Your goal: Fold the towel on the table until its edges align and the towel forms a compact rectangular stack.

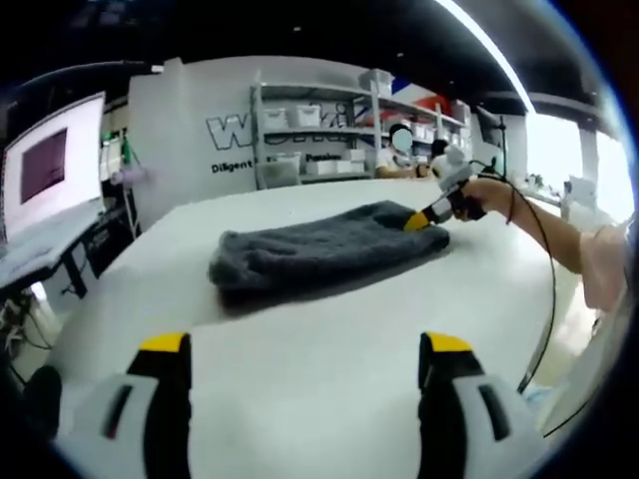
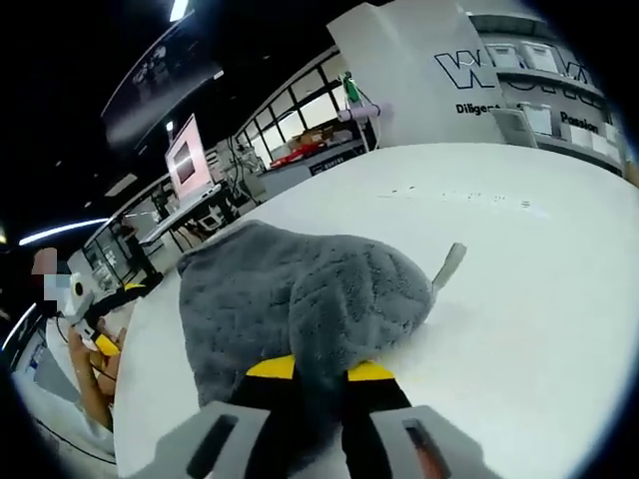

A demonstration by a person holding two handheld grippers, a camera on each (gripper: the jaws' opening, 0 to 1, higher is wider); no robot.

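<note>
White worktop (image 1: 300, 399) runs out ahead of both my tongs, with shelving and a lettered wall behind it and a monitor off to one side.

My left tongs (image 1: 305, 349) hang above bare worktop with the jaws spread wide and nothing between them. The grey towel (image 1: 319, 249) lies well ahead of them, bunched into a long, loosely folded heap. At its far end my right tongs (image 1: 429, 215) meet the cloth.

Seen from the right gripper view, those right tongs (image 2: 319, 371) are pinched on a fold of the towel (image 2: 300, 299), the pile pushing up between the yellow tips. A small label tab (image 2: 449, 264) sticks out from the edge beyond them.

I judge the towel soft, thick and limp: light to lift, not slippery, but it will sag and drag anywhere I do not hold it. One pinch only gathers it. My left tongs should take the matching corner on the nearer end, close to the hem, so the edge can be carried taut.
</note>
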